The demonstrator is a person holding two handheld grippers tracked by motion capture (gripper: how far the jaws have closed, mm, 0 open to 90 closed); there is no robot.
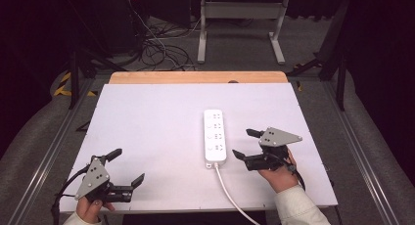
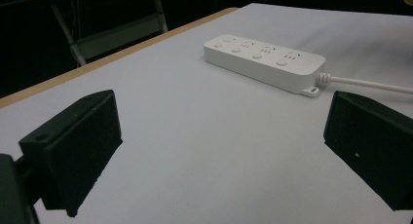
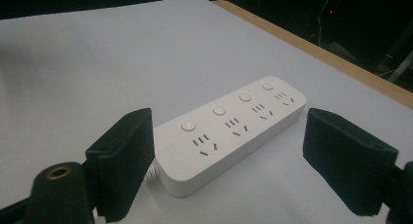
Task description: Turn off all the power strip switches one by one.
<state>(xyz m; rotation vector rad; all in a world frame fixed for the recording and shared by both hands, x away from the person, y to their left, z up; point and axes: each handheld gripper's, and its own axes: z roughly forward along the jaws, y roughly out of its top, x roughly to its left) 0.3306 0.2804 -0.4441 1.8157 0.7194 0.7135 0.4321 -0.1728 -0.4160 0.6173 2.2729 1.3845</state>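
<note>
Power strip lies flat mid-table, cord toward the person. Right gripper, jaws wide, sits just beside it, seemingly lined up to grasp; left gripper, also wide, waits well apart.

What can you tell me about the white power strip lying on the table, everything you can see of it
The white plastic power strip is a long rounded bar lying flat on the white table top, right of its middle, running away from the person. Its top carries four socket groups, each with a round button beside it. Nothing is plugged in. A small tab sticks out at the near end, where a white cable leaves toward the table's front edge. The open right gripper sits just right of it, not touching.
</note>
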